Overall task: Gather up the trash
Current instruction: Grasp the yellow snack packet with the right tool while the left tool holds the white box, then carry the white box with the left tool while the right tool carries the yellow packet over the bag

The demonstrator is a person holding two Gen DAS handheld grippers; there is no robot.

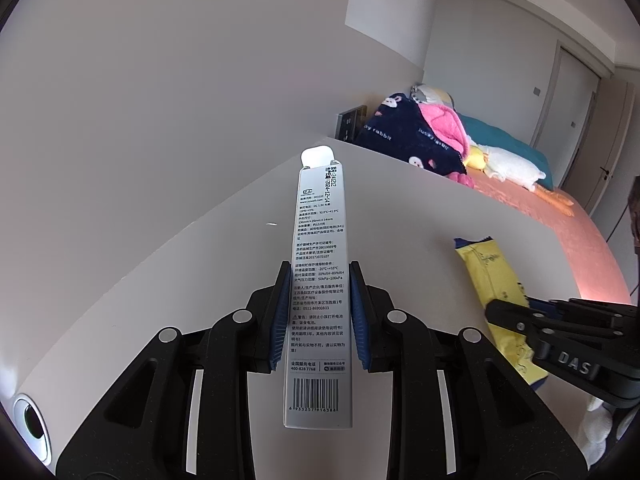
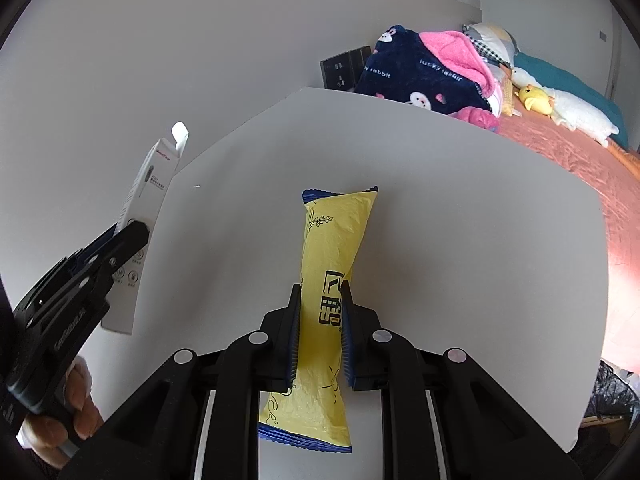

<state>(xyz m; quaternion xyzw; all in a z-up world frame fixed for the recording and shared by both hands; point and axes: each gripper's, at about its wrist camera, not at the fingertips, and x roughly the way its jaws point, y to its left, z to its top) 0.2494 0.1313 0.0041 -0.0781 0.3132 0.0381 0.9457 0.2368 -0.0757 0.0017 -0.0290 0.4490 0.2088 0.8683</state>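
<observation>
The left gripper has its jaws clenched on a long white box, the blue pads pressing its 2 long sides about halfway along. The box points away from the camera, printed face and barcode up, with its end flap open at the far tip. In the right wrist view the same box is tilted, far end higher, and clear of the worktop.

The right gripper is clamped on a yellow wrapper with dark blue crimped ends. The pads squeeze it at its middle, so it pinches in there and flares toward both ends. Whether the wrapper touches the worktop cannot be told. From the left wrist view the wrapper sits to the right of the box, well apart from it, with the right gripper closed over its near part.

The person's left hand shows at the lower left, wrapped round the gripper's handle.

Beyond the worktop's far edge lies a bed with a pink sheet. On it are a dark blue blanket with a pink lining, a yellow plush toy and a white one. A dark wall socket sits beside the blanket.
</observation>
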